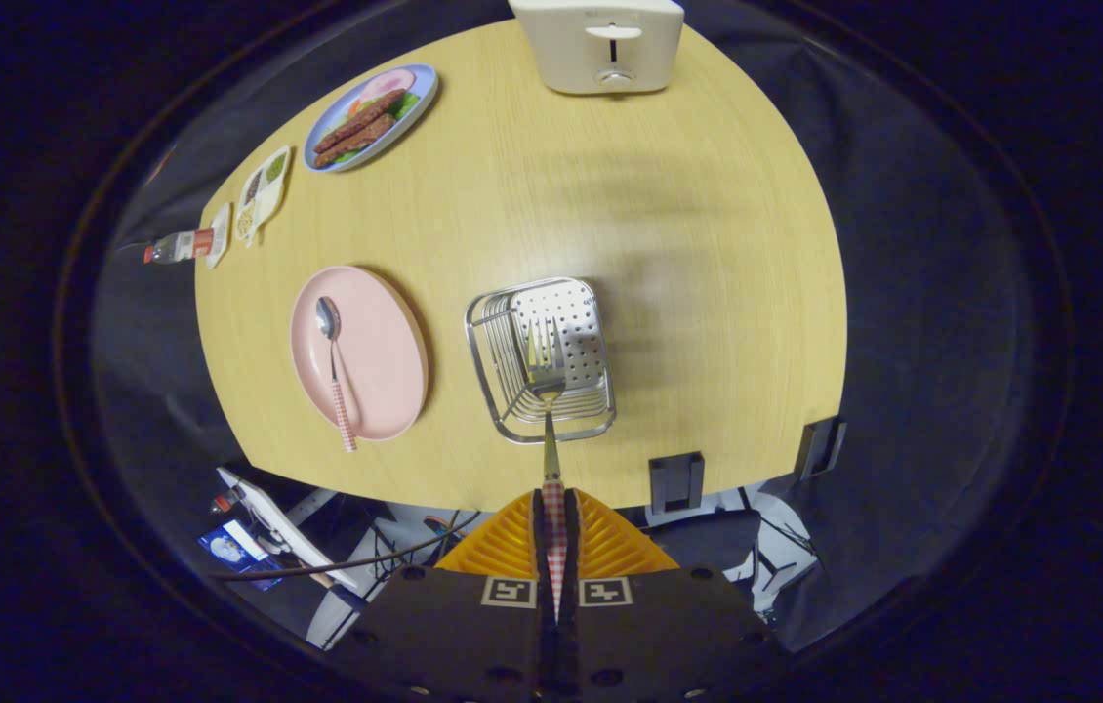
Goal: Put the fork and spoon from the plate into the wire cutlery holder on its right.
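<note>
Fork (546,391), checked handle clamped between the two fingers of the gripper (552,527), which are pressed together on it; tines point away from the gripper and hang over the mouth of the wire cutlery holder (540,357) (whether the tines have entered the basket or sit just above it cannot be told from this angle). Holder stands just ahead of the fingers, w/ perforated metal base visible through the wires, and nothing else seen inside it. Spoon (335,363) lies on the pink plate (381,351), bowl end away from the gripper, checked handle overhanging the near rim; plate sits just beside the holder, to its left, well off the fingers' line. Judged progress: approx. halfway, i.e. fork lifted off the plate and about to be dropped in, not yet released; spoon untouched, so a full pick-and-place is left. Beyond: food plate (420,93), toaster (600,44) at the far edge of the table (708,244).
</note>
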A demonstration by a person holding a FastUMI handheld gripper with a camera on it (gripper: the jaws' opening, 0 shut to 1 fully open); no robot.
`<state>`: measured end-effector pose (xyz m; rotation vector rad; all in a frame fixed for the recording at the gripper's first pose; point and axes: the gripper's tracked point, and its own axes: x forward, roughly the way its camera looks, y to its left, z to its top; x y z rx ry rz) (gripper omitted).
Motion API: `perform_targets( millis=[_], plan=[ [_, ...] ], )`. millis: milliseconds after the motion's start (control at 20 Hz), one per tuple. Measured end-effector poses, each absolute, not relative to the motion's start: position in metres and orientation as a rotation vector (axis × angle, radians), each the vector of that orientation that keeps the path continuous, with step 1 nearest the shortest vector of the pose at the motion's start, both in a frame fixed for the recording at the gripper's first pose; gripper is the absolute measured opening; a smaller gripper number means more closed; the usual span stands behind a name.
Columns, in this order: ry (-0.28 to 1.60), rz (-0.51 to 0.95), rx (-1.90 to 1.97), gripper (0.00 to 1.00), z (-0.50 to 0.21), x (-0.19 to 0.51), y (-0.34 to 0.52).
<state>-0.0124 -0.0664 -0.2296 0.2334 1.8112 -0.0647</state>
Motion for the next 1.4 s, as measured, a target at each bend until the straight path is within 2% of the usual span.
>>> perform_targets(
  millis=[150,250,350,400,550,700,750,850,900,1100,1400],
  plan=[
    [1.818,-0.064,0.226,0.05,-0.234,-0.002,-0.067],
    [1.799,-0.060,0.218,0.14,-0.235,0.007,-0.066],
    [1.761,-0.061,0.218,0.19,-0.236,0.015,-0.067],
    [1.735,-0.063,0.221,0.26,-0.230,0.020,-0.068],
    [1.618,-0.038,0.191,0.36,-0.222,0.035,-0.069],
    [1.445,-0.005,0.172,0.58,-0.206,0.051,-0.061],
    [1.383,0.010,0.181,0.59,-0.199,0.056,-0.055],
    [1.243,0.030,0.175,0.73,-0.186,0.061,-0.046],
    [1.168,0.048,0.170,0.76,-0.179,0.064,-0.040],
    [0.866,0.120,0.129,0.84,-0.150,0.061,-0.002],
    [0.673,0.140,0.039,0.87,-0.154,0.021,0.061]
  ],
)
